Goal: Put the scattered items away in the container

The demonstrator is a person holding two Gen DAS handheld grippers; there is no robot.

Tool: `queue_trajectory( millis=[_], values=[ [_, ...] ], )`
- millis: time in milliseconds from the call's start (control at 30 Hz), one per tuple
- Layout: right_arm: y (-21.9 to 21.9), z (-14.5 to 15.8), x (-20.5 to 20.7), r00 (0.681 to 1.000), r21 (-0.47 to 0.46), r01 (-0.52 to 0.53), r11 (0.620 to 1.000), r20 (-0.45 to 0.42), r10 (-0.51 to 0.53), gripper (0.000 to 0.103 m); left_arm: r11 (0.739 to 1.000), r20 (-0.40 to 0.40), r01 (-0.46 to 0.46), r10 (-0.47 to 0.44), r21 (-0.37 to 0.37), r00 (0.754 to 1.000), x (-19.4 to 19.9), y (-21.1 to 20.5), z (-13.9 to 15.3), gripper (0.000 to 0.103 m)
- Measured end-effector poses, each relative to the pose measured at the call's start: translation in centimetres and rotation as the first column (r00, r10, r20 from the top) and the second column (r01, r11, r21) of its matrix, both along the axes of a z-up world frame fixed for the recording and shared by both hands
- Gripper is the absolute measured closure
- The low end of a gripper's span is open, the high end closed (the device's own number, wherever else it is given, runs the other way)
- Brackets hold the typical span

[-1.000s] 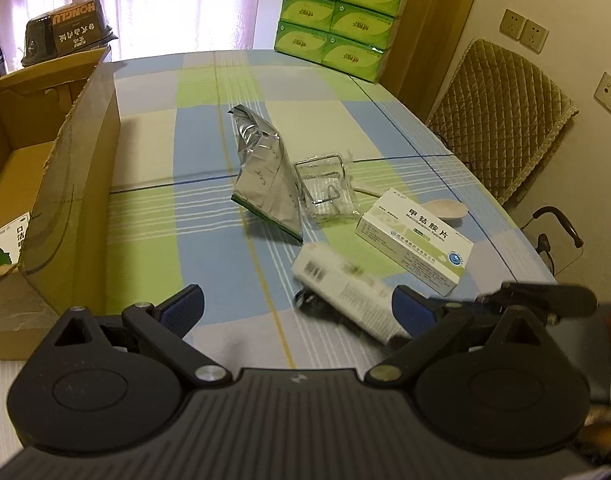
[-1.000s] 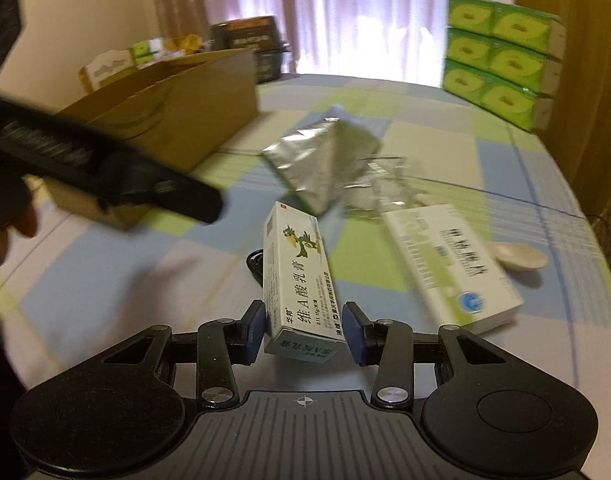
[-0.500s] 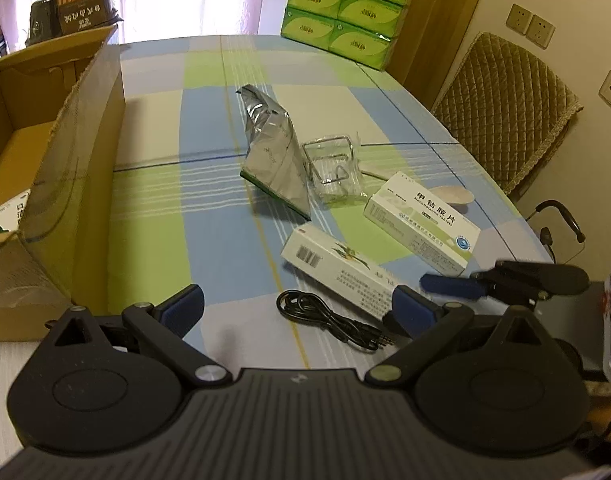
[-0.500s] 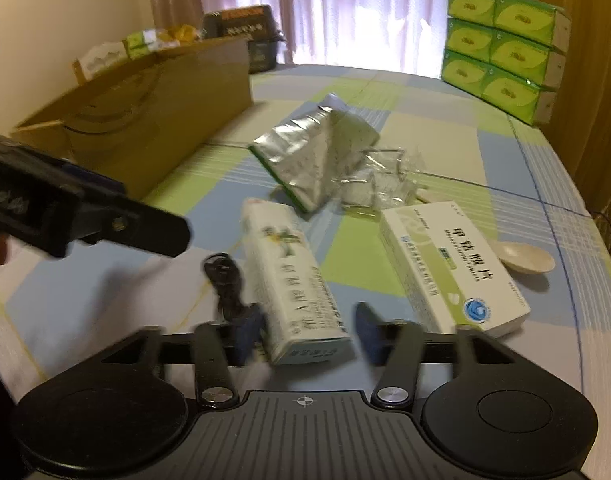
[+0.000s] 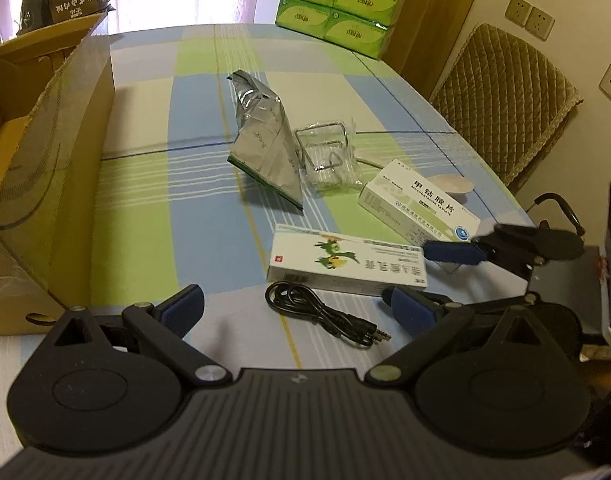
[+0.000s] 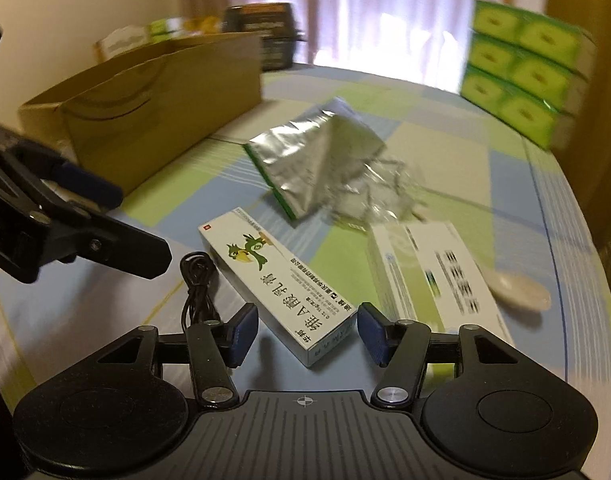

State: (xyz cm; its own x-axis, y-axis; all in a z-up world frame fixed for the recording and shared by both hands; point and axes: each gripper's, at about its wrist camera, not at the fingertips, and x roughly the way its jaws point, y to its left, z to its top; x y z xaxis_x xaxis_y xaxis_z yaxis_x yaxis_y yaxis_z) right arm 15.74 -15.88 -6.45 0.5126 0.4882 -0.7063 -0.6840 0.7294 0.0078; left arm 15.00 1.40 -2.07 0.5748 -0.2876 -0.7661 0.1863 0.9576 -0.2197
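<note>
Released since a second ago: ointment box [image 6: 283,280] flat on the table [image 5: 145,200], no longer clamped, beside the black cable [image 5: 325,314]. Right gripper [image 6: 307,338] jaws now apart around its near end, not touching; left gripper [image 5: 295,312] jaws wide apart, empty. Checked blue-green cloth, curtained window behind. Two medicine boxes counting the tablet box [image 5: 419,206], one foil pouch [image 5: 265,136], one spoon [image 6: 519,290], one cardboard box [image 5: 45,160], six green tissue packs [image 5: 341,0].

Green tissue packs [image 5: 341,0] stacked by a quilted chair [image 5: 505,104]
</note>
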Motion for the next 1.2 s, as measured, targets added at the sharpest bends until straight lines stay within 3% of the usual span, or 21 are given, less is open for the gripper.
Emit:
queue_trajectory(
  millis=[333, 633, 733, 900, 1067, 1200],
  values=[
    [1.8, -0.8, 2.7, 0.979, -0.115, -0.197, 0.974, 0.034, 0.202, 0.041, 1.0, -0.011, -0.018, 0.018, 0.0, 1.0, 0.2, 0.8, -0.4, 0.005],
    [3.0, -0.9, 3.8, 0.951, -0.176, -0.296, 0.939, 0.036, 0.307, 0.041, 1.0, -0.031, -0.026, 0.025, -0.009, 0.999, 0.2, 1.0, -1.2, 0.005],
    [3.2, -1.1, 4.3, 0.954, -0.174, -0.292, 0.94, 0.016, 0.299, 0.042, 0.999, -0.033, -0.031, 0.031, -0.01, 0.999, 0.2, 1.2, -1.3, 0.005],
    [2.4, -0.8, 3.3, 0.969, -0.147, -0.245, 0.958, -0.019, 0.245, 0.058, 0.999, -0.035, -0.04, 0.039, -0.013, 0.999, 0.3, 1.5, -1.4, 0.005],
    [1.5, -0.9, 1.0, 0.975, -0.161, -0.216, 0.963, -0.087, 0.204, 0.058, 0.999, -0.039, -0.04, 0.039, -0.018, 0.998, 0.4, 1.3, -1.7, 0.005],
    [0.2, -0.5, 0.0, 0.986, -0.148, -0.159, 0.976, -0.079, 0.148, 0.058, 0.999, -0.045, -0.036, 0.036, -0.014, 0.998, 0.5, 0.4, -2.2, 0.011]
  ],
)
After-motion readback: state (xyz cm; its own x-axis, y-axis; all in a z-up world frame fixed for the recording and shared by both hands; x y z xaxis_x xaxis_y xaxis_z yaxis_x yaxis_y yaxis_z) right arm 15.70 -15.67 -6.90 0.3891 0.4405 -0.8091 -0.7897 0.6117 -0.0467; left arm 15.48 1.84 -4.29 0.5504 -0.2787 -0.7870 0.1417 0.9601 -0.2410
